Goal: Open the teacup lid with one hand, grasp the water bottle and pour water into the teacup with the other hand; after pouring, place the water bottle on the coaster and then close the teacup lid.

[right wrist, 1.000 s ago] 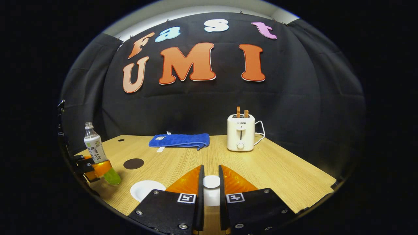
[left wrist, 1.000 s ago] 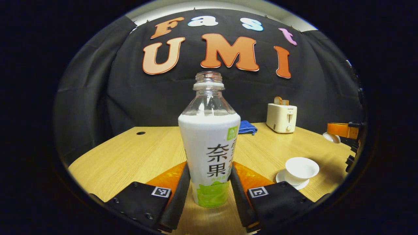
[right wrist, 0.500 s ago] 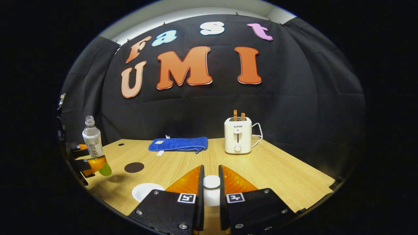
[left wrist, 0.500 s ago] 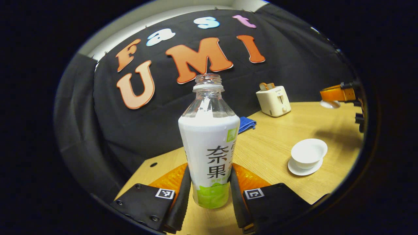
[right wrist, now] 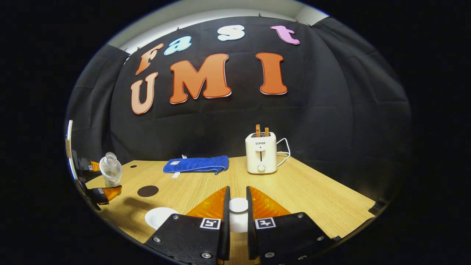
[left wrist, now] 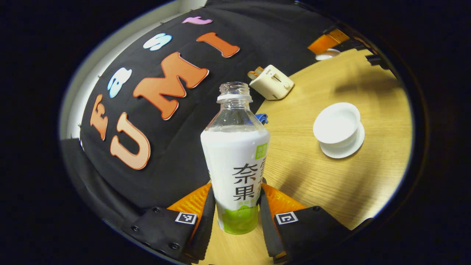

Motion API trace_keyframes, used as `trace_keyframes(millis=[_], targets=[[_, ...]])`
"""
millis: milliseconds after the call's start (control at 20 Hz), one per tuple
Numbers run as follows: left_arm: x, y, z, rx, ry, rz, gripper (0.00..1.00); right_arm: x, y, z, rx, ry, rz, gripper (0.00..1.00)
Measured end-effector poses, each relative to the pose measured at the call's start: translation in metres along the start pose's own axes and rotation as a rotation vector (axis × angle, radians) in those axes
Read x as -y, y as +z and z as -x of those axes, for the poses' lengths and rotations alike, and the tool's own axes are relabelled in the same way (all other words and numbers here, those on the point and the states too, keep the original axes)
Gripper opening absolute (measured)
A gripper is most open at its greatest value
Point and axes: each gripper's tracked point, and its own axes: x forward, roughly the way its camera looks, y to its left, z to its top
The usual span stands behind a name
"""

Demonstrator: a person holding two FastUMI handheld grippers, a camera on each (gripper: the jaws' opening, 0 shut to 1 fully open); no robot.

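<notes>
My left gripper (left wrist: 236, 187) is shut on the water bottle (left wrist: 235, 158), an uncapped clear bottle with a white and green label. The bottle (right wrist: 110, 171) leans over, its mouth turned toward the right gripper view, held off the table. The white teacup (left wrist: 336, 123) stands open on its saucer to the right of the bottle; it also appears as the cup (right wrist: 160, 217) beside my right fingers. My right gripper (right wrist: 236, 191) is shut on the white teacup lid (right wrist: 238, 217), lifted off the cup. A dark round coaster (right wrist: 147, 191) lies on the table behind the cup.
A cream toaster (right wrist: 261, 154) with two slices stands at the back of the wooden table (right wrist: 312, 195), its cord trailing right. A folded blue towel (right wrist: 195, 164) lies at the back left of it. A small cable hole (right wrist: 133, 166) is near the far left corner.
The left gripper has risen and tipped the bottle over toward the teacup. The right gripper has kept the lid almost still.
</notes>
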Motion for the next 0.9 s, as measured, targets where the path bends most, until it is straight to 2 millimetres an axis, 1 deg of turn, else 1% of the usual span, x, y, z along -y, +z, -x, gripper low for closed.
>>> trace_keyframes(millis=[100,200,250,350,400,450,500,550,600,700,750,900], targets=[[0.005,0.000,0.001,-0.006,-0.021,-0.073,0.63,0.003,0.000,0.000,-0.002,-0.004,-0.005,0.19],[0.009,0.002,-0.003,-0.003,-0.036,-0.151,0.63,0.005,-0.001,0.000,-0.005,-0.009,-0.009,0.19],[0.012,0.005,-0.004,-0.002,-0.041,-0.191,0.61,0.006,-0.001,0.000,-0.007,-0.010,-0.011,0.19],[0.015,0.009,-0.002,0.004,-0.045,-0.279,0.62,0.005,-0.002,0.000,-0.011,-0.010,-0.011,0.19],[0.016,0.010,-0.005,0.004,-0.049,-0.315,0.62,0.005,-0.002,0.001,-0.012,-0.007,-0.011,0.19],[0.017,0.013,-0.006,0.003,-0.054,-0.344,0.65,0.004,-0.002,0.001,-0.012,-0.006,-0.010,0.19],[0.016,0.015,-0.009,0.003,-0.058,-0.376,0.63,0.005,-0.002,0.001,-0.011,-0.006,-0.010,0.19],[0.015,0.016,-0.012,-0.002,-0.061,-0.412,0.63,0.006,-0.001,0.001,-0.010,-0.007,-0.012,0.19],[0.012,0.018,-0.013,-0.002,-0.064,-0.451,0.62,0.006,-0.001,0.002,-0.011,-0.006,-0.014,0.19],[0.009,0.019,-0.013,-0.007,-0.067,-0.527,0.64,0.006,-0.002,0.001,-0.013,-0.006,-0.017,0.19],[0.010,0.020,-0.012,-0.007,-0.075,-0.558,0.64,0.006,-0.002,0.001,-0.015,-0.006,-0.017,0.19],[0.016,0.024,-0.018,-0.010,-0.104,-0.657,0.62,0.005,-0.003,0.001,-0.020,-0.005,-0.013,0.19]])
